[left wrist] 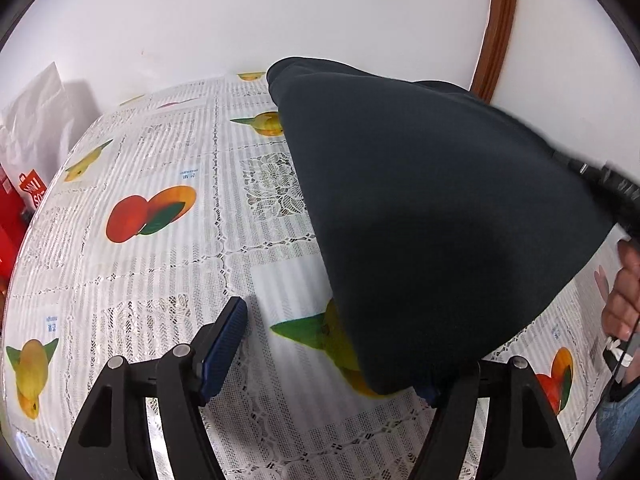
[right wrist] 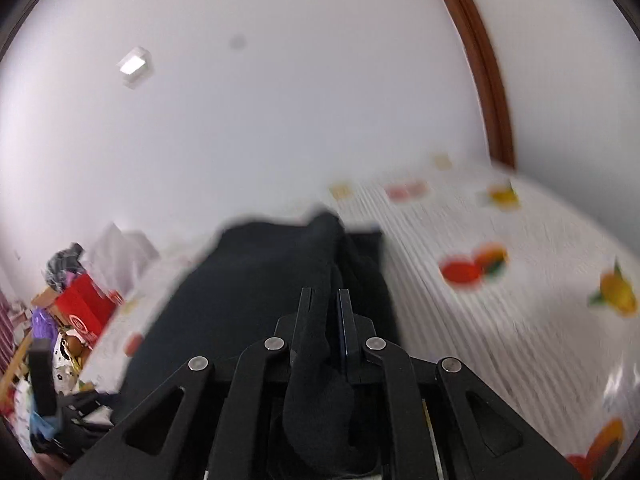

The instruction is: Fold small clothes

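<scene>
— What do we see of the garment (left wrist: 432, 208)?

— We see one dark, plain, navy-black cloth, lifted at one edge so it stretches taut like a tent, its far end still on the table.

— And in the right wrist view?

— We see a pinched fold (right wrist: 320, 344) of it rising towards the camera, the rest lying flat beyond.

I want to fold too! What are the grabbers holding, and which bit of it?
The right gripper pinches a bunched fold of the dark cloth. The left gripper is open; the cloth only drapes over one finger.
</scene>
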Demonstrator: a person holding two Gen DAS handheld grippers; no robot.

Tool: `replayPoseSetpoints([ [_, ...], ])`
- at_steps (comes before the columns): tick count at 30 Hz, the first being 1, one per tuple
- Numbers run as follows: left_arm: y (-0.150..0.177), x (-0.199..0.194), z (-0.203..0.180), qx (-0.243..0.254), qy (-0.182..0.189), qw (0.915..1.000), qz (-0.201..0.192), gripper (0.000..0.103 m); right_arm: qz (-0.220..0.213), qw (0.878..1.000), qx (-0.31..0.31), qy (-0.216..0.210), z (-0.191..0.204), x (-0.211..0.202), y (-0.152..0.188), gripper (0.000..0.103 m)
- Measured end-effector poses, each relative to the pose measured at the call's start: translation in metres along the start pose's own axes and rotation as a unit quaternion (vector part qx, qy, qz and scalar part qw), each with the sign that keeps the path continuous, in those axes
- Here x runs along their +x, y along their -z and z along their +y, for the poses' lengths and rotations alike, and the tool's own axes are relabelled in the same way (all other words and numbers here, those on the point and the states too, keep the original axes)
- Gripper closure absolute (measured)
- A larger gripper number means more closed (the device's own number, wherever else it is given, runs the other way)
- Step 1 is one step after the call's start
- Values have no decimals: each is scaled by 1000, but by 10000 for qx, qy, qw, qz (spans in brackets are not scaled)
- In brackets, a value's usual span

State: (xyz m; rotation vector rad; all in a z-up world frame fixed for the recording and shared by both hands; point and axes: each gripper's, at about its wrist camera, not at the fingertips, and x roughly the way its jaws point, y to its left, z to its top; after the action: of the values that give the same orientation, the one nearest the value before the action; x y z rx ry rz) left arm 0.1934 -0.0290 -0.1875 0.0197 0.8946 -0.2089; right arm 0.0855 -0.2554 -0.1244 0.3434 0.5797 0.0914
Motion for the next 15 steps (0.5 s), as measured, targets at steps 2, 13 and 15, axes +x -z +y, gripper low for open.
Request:
replayPoseSetpoints([
  [2, -1, 1, 1, -9, 19, 10000, 2, 31, 453, 9988, 167, 63, -11, 15, 8, 92],
  [13, -2, -3, -22, 438, -60, 9989, -169, 31, 731, 9971, -99, 192, 0, 29, 1, 77],
  [15, -5, 4, -16, 110, 27, 9999, -20, 31, 828, 9958, -195, 337, 6, 39, 1, 82],
])
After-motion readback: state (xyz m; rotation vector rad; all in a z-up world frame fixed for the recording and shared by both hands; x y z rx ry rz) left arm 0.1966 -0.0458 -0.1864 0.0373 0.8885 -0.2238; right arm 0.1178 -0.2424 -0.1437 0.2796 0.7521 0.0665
